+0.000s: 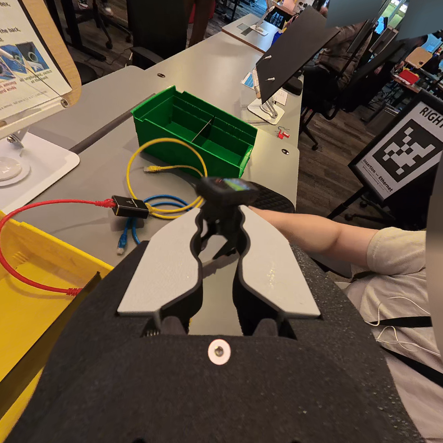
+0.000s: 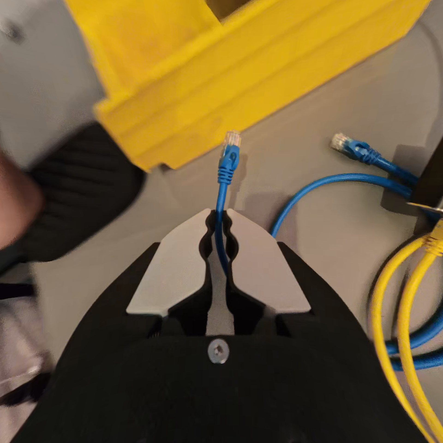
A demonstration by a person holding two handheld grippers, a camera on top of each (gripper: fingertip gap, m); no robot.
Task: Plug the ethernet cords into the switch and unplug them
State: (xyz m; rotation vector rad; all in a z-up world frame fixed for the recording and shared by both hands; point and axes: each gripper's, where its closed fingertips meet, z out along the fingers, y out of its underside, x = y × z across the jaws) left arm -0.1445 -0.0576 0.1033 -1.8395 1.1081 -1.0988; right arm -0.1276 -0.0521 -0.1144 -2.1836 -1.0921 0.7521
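The black switch [image 1: 130,206] lies on the grey table with a red cord [image 1: 48,203] plugged into one end and a yellow cord [image 1: 167,211] at the other. My right gripper [image 2: 219,212] is shut on a blue cord [image 2: 221,196]. The cord's plug [image 2: 229,153] sticks out ahead of the fingertips, near the yellow bin [image 2: 191,84]. A second blue plug [image 2: 347,147] lies loose beside the switch [image 2: 429,187]. My left gripper [image 1: 219,211] is open and empty above the table. The right gripper [image 1: 227,191] shows beyond its fingers.
A green divided bin [image 1: 194,134] stands behind the cords. The yellow bin [image 1: 36,275] sits at the near left with the red cord's other end [image 1: 72,291] in it. A loose yellow plug [image 1: 152,169] lies before the green bin. A sign stand [image 1: 33,72] is far left.
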